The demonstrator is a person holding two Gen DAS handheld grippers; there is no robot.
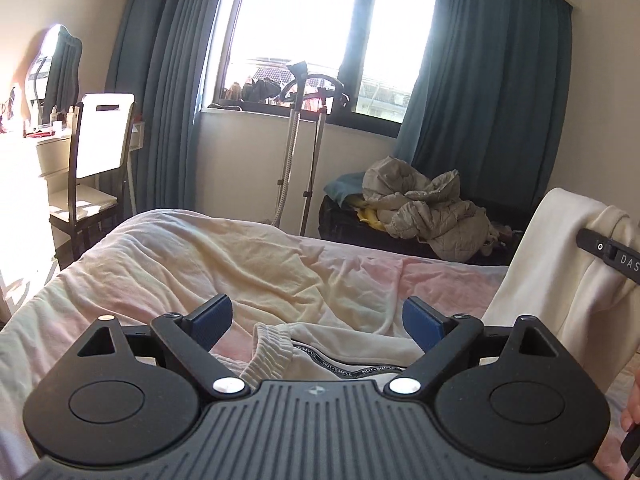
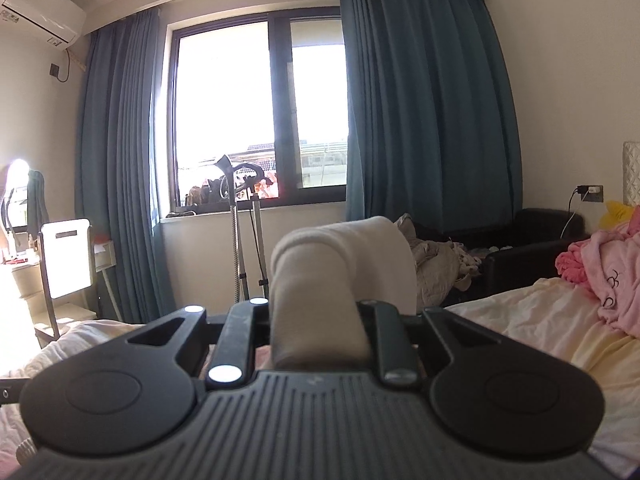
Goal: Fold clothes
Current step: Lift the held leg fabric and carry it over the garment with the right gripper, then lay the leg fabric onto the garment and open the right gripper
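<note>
Our right gripper (image 2: pixel 318 312) has its jaws clamped on a cream garment (image 2: pixel 320 280) lifted above the bed (image 1: pixel 160 264). Our left gripper (image 1: pixel 318 320), jaws apart and empty, should pinch the garment's waistband (image 1: pixel 272 344) squarely before we fold.

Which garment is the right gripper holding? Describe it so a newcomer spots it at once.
Start at the bed under the window with blue curtains. Above its near side, the right gripper has its jaws clamped on a cream garment, lifted off the sheets. Unlike the cream elastic-waist piece lying flat, or the grey jacket heaped beyond, this one hangs mid-air.
</note>
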